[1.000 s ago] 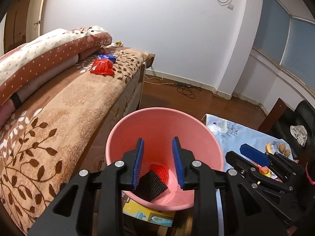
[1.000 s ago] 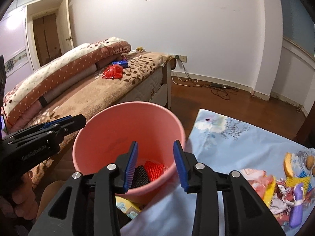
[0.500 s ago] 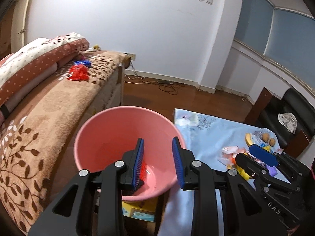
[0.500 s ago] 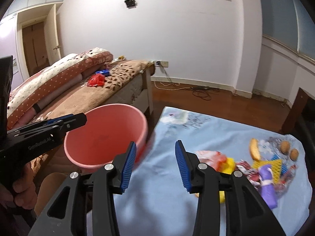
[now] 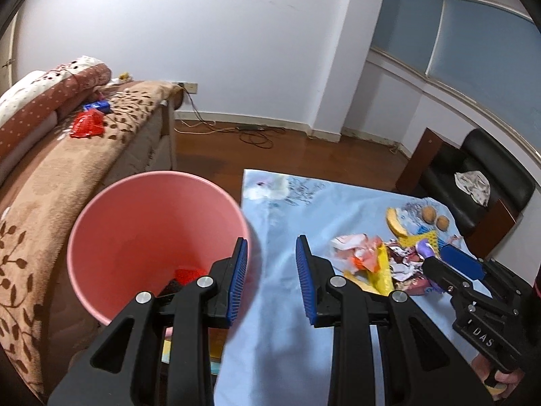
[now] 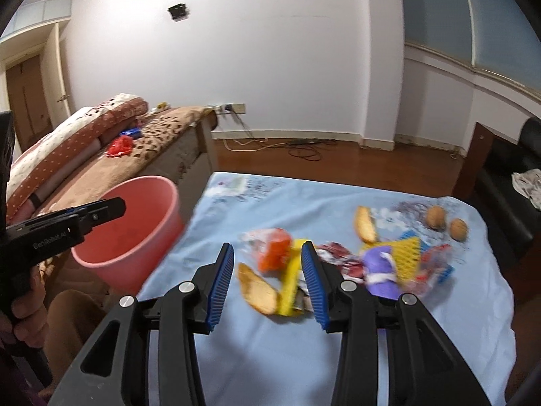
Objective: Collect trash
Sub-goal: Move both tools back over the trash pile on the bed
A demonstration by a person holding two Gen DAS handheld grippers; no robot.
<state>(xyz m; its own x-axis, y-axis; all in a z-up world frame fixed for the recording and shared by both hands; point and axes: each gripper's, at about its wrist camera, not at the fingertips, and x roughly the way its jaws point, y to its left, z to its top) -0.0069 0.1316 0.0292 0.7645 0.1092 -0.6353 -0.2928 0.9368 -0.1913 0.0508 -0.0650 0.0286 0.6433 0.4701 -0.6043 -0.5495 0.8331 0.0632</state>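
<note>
Hovering over the blue cloth (image 6: 263,355), the right gripper (image 6: 267,280) has its jaws parted to a middling gap with nothing between the pads; they were just opening. It points down toward the near edge of the trash pile (image 6: 355,264), so my guess is a fresh pick is being lined up. Nearest to its fingers lie a banana peel (image 6: 258,291) and a yellow wrapper (image 6: 289,284); motion blur makes it hard to tell whether these two touch.

The left gripper (image 5: 270,280) also stands part open and empty, straddling the line where the pink bucket (image 5: 101,223) meets the cloth edge. In the bucket bottom sit a red mesh piece (image 5: 187,274) and something dark beside it, largely hidden by the left finger.

Mid-distance: an orange-and-white wrapper (image 6: 272,248), a purple item (image 6: 380,270), yellow mesh (image 6: 409,248), a second peel (image 6: 365,225). Farther back, two walnuts (image 6: 446,223) sit apart from the pile near the far right corner.

Open room: bare cloth in front and left of the pile gives a clean approach; the bucket rim is close by on the left, so the carry is short. Beyond, the bed (image 5: 50,176) holds a red wrapper (image 5: 86,125) and a blue packet (image 5: 98,105), well away.
</note>
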